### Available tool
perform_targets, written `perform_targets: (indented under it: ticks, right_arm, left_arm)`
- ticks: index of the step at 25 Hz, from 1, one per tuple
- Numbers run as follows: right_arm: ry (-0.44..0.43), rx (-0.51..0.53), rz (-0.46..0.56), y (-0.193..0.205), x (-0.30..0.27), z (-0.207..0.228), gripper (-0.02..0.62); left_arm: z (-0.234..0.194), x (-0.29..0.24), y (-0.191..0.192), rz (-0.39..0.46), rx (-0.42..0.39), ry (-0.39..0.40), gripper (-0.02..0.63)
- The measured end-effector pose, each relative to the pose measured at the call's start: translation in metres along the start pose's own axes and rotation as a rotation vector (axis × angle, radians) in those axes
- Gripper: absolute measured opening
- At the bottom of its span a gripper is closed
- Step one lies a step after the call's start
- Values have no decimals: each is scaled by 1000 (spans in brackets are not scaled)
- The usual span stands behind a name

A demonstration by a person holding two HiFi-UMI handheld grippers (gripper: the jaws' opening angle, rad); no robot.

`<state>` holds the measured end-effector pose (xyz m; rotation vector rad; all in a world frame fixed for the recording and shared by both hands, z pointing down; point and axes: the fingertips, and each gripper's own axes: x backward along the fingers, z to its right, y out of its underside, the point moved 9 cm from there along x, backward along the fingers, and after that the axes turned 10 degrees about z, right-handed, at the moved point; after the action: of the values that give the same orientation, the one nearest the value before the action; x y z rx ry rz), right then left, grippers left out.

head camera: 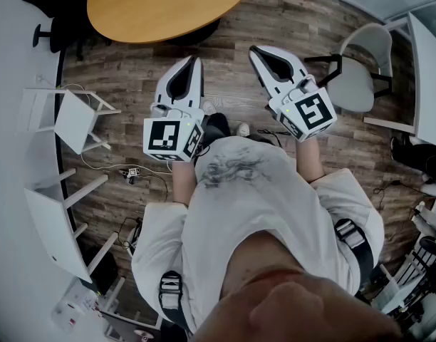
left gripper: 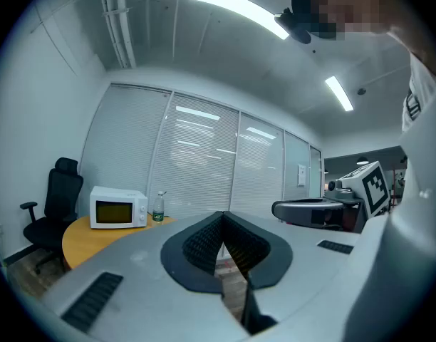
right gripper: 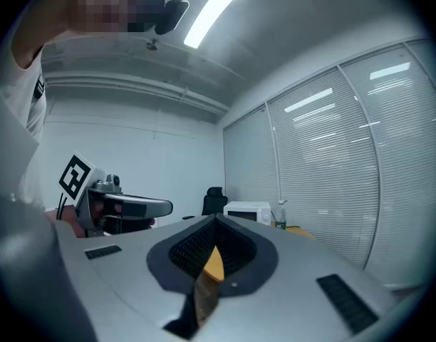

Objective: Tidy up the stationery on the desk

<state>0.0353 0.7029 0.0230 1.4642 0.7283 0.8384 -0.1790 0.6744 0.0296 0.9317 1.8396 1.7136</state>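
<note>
No stationery shows in any view. In the head view my left gripper (head camera: 196,60) and right gripper (head camera: 254,50) are held out side by side in front of the person's body, above the wood floor. Both point toward a round wooden table (head camera: 168,6). The left gripper (left gripper: 222,216) has its jaws together at the tips with nothing between them. So does the right gripper (right gripper: 216,219). Each gripper view looks level across the room, not down at a desk.
A microwave (left gripper: 118,207) and a bottle (left gripper: 158,207) stand on the round table, with a black office chair (left gripper: 54,205) beside it. A white chair (head camera: 360,66) and a white desk (head camera: 428,77) are at the right. White shelves (head camera: 68,120) and cables line the left wall.
</note>
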Motion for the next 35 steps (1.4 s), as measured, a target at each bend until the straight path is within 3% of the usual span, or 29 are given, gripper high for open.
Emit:
perform_targets:
  ticks: [8, 14, 27, 35]
  right_arm:
    - [1, -11, 15, 3, 9, 7, 63]
    - [-21, 2, 5, 5, -24, 23, 63]
    - [-5, 14, -28, 22, -173, 77, 63]
    - [42, 38, -53, 30, -231, 101, 63]
  left_arm:
    - [19, -1, 4, -1, -1, -19, 8]
    - [-2, -21, 6, -12, 1, -41, 8]
    - [-126, -118, 17, -15, 44, 42, 8]
    - [-185, -164, 21, -15, 60, 92, 8]
